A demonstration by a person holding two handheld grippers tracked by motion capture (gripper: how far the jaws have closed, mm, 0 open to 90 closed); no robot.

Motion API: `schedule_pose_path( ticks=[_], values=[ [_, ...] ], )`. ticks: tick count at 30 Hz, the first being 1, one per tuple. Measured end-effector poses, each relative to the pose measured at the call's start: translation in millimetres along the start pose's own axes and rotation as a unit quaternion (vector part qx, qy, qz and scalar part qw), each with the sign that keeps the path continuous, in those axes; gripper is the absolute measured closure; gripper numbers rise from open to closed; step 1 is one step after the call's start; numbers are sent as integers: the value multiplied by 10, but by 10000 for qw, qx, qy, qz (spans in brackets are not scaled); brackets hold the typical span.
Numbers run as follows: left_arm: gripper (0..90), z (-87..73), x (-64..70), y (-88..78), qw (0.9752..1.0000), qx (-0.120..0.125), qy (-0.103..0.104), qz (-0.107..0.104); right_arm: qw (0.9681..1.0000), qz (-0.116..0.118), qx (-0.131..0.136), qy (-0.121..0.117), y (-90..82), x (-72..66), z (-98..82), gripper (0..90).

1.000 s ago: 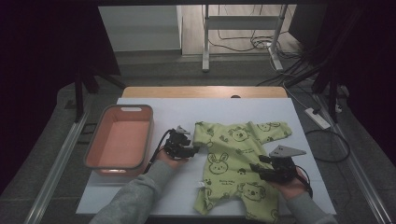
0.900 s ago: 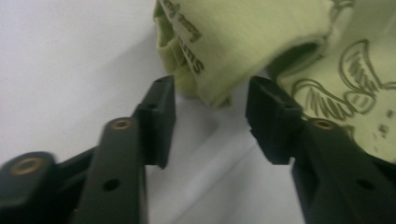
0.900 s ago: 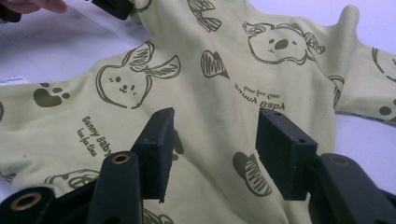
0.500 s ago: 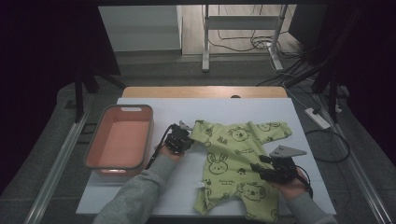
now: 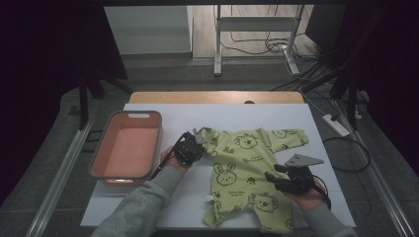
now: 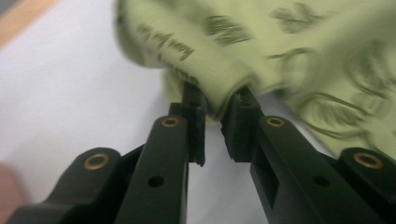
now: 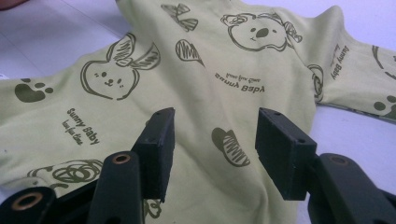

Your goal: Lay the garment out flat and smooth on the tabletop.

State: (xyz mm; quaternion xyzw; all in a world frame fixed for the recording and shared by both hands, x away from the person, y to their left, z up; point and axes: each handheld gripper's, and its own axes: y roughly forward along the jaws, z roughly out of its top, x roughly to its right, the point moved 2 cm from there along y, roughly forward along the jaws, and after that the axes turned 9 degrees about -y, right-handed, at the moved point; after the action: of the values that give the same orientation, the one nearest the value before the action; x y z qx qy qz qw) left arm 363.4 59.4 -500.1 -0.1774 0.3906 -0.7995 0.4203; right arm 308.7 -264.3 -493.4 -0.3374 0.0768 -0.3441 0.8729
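The desk (image 5: pixel 148 207), covered in white, carries everything. On its left part stands a pink tub (image 5: pixel 126 148) with rounded corners, its rim just beside the person's left wrist.

Right of the tub, a light green baby suit (image 5: pixel 247 173) printed with rabbits, koalas and small lettering lies spread flat across the middle of the desk, one sleeve reaching toward the far right, the legs pointing toward the near edge. Its print also shows close up in the right claw view (image 7: pixel 196 93), where the cloth lies smooth with a few soft folds.

The left claw (image 5: pixel 196 143) sits at the suit's left sleeve, between the tub and the body of the suit. In its own view the left claw (image 6: pixel 215 114) has its tips pinched on a rolled edge of the green cloth, the jaws narrow with the fabric bunched between them; they have just eased open a little after closing, and the cloth is in the grip.

The right claw (image 5: pixel 276 180) rests at the suit's right side, near the lower leg. In its own view the right claw (image 7: pixel 212 149) stands half wide over the cloth, jaws apart, gripping nothing.
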Motion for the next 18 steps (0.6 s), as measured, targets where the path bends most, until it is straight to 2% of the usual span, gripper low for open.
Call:
schedule_pose_path(
  ticks=[2,5,7,9,10,11,13,15,18],
  values=[
    [779,-29,35,47,9992,-114,-113,-355,10000,-1,-3,1,0,2,-1,478],
    [645,-49,43,45,9983,-138,-155,-540,10000,-10,-12,6,-2,7,-5,477],
    [512,-38,17,-23,9974,66,-270,-671,10000,-9,-29,2,0,10,-10,477],
    [474,-23,-28,-122,9942,327,-468,-912,10000,-2,-20,19,3,12,-13,476],
    [462,-11,-60,-180,9916,499,-575,-1046,10000,-3,-14,26,1,13,-13,476],
    [458,0,-88,-215,9899,603,-665,-1100,10000,-9,-15,28,-3,16,-13,476],
    [456,22,-146,-257,9889,733,-792,-1020,10000,-15,-7,42,-6,18,-13,476],
    [459,52,-206,-261,9874,746,-993,-976,10000,-14,-11,46,-5,19,-14,476],
    [471,108,-271,-224,9880,699,-1110,-817,10000,-11,-21,38,0,17,-15,476]
  ],
)
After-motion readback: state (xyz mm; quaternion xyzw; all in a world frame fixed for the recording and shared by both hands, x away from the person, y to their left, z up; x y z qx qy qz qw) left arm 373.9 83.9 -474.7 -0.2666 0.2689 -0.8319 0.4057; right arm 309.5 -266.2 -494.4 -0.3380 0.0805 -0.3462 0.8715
